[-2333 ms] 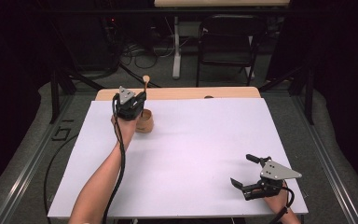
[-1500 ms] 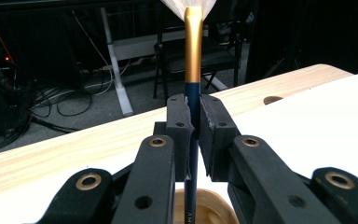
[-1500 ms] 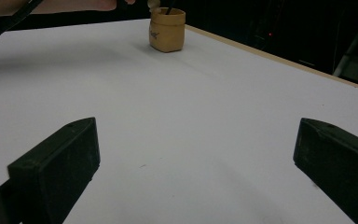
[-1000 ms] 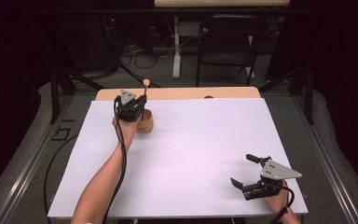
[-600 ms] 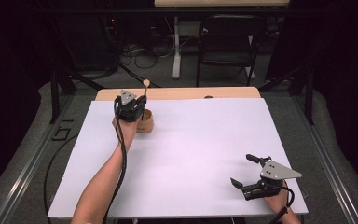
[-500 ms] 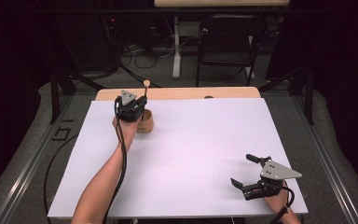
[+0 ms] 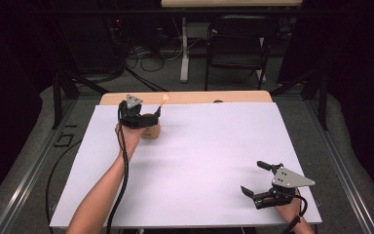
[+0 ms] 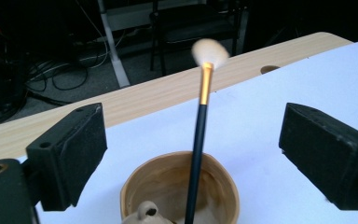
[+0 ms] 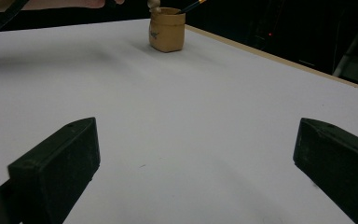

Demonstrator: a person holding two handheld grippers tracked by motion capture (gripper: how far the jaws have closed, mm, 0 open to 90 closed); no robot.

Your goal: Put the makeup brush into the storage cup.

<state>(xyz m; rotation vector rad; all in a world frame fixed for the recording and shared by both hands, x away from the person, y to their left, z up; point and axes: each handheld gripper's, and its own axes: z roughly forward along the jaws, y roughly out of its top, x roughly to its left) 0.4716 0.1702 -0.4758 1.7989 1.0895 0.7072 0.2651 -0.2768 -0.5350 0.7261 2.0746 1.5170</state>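
A tan ceramic cup (image 7: 152, 130) stands at the far left of the white sheet (image 7: 199, 161). A black-handled makeup brush (image 8: 196, 140) with a gold ferrule and pale bristles stands in the cup (image 8: 137, 184), leaning away. My left gripper (image 7: 147, 118) hovers just over the cup; its jaws have just been opening and stand wide on either side of the brush without touching it (image 8: 192, 151). My right gripper (image 7: 253, 178) rests open near the front right corner, nothing between its jaws (image 9: 191, 168). From there the cup (image 9: 167, 30) is far off.
The sheet covers most of a wooden table whose far edge (image 7: 233, 96) is bare, with a small hole (image 7: 217, 101) in it. A chair (image 7: 233, 44) and cables stand on the dark floor beyond. A forearm (image 7: 109, 180) lies along the left side.
The brush head has dropped lower and leans to the right. The left gripper barely shifted; the right gripper has not moved.
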